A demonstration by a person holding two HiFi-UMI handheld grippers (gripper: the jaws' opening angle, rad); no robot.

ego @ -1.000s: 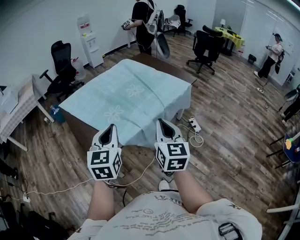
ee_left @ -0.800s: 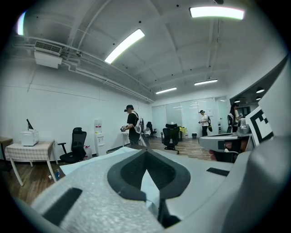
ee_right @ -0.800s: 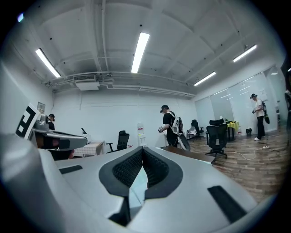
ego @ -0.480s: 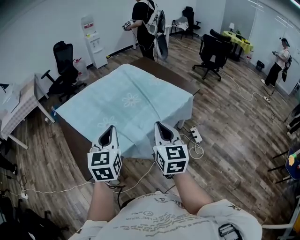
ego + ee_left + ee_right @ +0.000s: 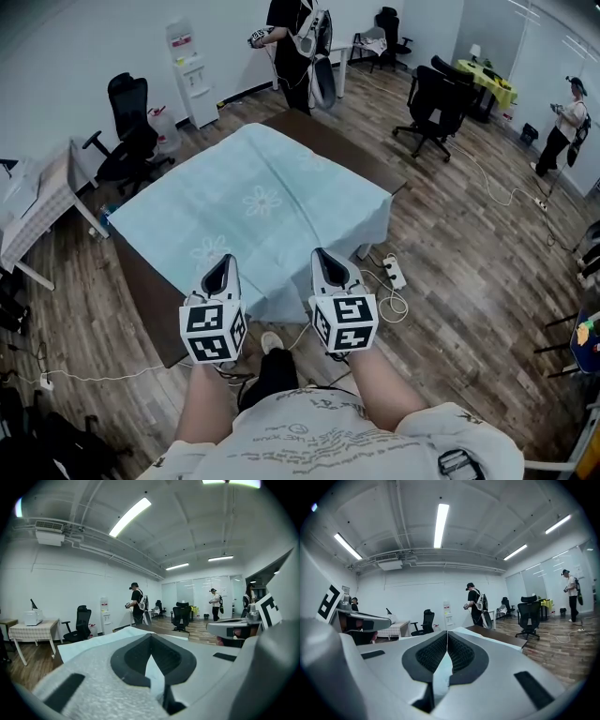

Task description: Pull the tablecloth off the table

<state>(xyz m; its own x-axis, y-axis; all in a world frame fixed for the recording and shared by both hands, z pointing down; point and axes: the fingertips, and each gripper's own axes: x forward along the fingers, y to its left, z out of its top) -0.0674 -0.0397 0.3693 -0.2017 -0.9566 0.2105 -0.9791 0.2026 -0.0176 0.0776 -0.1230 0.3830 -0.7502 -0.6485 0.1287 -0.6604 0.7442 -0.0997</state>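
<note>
A light blue tablecloth (image 5: pixel 258 202) with pale flower prints lies over a dark brown table (image 5: pixel 349 142), skewed toward me, so bare wood shows along the far and left sides. My left gripper (image 5: pixel 221 264) and right gripper (image 5: pixel 324 257) are side by side at the cloth's near edge, each shut on it. In the left gripper view the shut left gripper (image 5: pixel 150 637) pinches a fold of the tablecloth (image 5: pixel 78 645). The right gripper view shows the right gripper (image 5: pixel 447 633) clamped on a strip of the tablecloth (image 5: pixel 440 672).
A power strip (image 5: pixel 391 273) and cables lie on the floor right of the table. Black office chairs (image 5: pixel 131 141) stand left and at the back right (image 5: pixel 439 98). A water dispenser (image 5: pixel 192 80) is by the wall. A person (image 5: pixel 298 42) stands beyond the table.
Both grippers have drawn back toward me with the cloth's edge. The cloth has slid my way, more bare wood shows at the table's far and left sides, and my foot has come into view.
</note>
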